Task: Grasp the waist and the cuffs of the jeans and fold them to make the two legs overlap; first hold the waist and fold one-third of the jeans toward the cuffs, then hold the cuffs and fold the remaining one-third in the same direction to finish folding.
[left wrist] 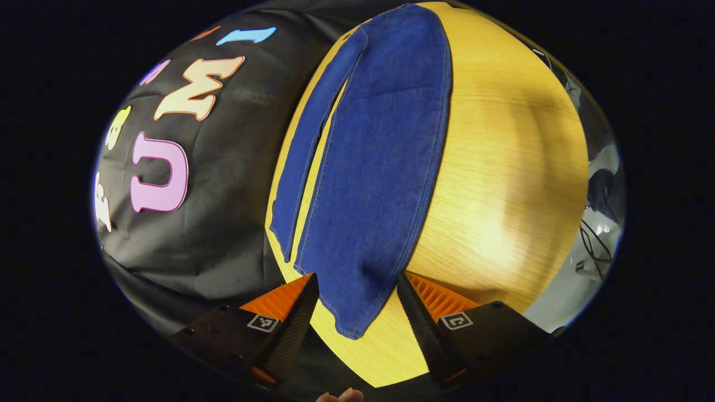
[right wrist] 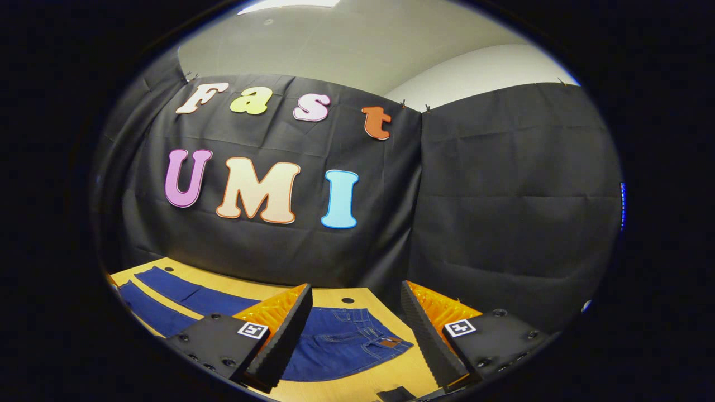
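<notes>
We see both grippers wide open, nothing held. Left gripper (left wrist: pixel 357 312): fingers spread either side of a cuff of the jeans (left wrist: pixel 374 167), hovering above it as far as we can tell; contact with the cloth can't be confirmed. Jeans lie flat on the wooden table (left wrist: pixel 503 167), two legs side by side with a thin strip of table showing between them, running away from the camera. Right gripper (right wrist: pixel 354 329): fingers equally far apart, above the waist end of the jeans (right wrist: pixel 335 340), not touching it. In the right gripper view the legs stretch off to the left across the table (right wrist: pixel 416 371).
</notes>
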Tool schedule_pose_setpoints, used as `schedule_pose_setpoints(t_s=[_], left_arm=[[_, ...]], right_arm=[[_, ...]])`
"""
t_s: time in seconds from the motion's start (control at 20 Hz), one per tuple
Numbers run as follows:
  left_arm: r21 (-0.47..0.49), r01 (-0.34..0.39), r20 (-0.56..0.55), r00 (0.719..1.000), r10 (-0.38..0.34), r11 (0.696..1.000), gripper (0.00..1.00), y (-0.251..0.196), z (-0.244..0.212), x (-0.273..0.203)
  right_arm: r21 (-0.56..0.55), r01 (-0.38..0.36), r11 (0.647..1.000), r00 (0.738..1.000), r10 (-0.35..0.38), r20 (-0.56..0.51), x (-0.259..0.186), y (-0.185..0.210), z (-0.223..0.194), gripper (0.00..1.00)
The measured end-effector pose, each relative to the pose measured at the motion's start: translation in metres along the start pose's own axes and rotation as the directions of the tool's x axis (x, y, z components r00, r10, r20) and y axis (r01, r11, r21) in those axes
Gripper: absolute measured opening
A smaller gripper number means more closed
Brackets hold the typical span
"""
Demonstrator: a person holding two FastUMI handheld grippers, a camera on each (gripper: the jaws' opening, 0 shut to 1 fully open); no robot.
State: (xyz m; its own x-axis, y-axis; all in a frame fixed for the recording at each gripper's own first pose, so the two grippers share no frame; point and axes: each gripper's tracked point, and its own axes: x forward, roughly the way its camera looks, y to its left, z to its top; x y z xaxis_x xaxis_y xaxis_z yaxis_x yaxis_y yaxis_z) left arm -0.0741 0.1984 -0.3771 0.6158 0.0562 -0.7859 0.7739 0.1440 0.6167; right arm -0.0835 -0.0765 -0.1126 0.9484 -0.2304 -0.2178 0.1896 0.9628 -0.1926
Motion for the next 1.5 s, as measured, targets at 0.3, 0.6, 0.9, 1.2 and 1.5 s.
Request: schedule_pose_setpoints(t_s=[0.3,0.6,0.9,1.2,1.5], left_arm=[[-0.001,0.166,-0.073,0.983,-0.166,0.986,0.59,-0.017,-0.004,0.020],[-0.128,0.242,-0.100,0.962,-0.255,0.962,0.03,-0.024,-0.003,0.019],[-0.086,0.222,-0.119,0.965,-0.231,0.971,0.00,-0.022,-0.005,0.021],[-0.153,0.174,-0.131,0.972,-0.194,0.973,0.00,-0.022,-0.005,0.021],[-0.148,0.156,-0.152,0.972,-0.178,0.977,0.00,-0.022,-0.004,0.021]], right_arm=[[-0.027,0.021,0.999,0.999,-0.021,-0.032,0.000,-0.010,-0.011,0.98],[-0.132,-0.131,0.982,0.986,0.115,-0.122,0.016,0.007,-0.052,0.98],[-0.404,-0.304,0.863,0.938,0.196,-0.287,0.047,-0.008,-0.143,0.98],[-0.583,-0.477,0.658,0.853,0.188,-0.486,0.065,-0.033,-0.244,0.99],[-0.627,-0.618,0.473,0.766,0.185,-0.616,0.077,-0.031,-0.313,1.00]])
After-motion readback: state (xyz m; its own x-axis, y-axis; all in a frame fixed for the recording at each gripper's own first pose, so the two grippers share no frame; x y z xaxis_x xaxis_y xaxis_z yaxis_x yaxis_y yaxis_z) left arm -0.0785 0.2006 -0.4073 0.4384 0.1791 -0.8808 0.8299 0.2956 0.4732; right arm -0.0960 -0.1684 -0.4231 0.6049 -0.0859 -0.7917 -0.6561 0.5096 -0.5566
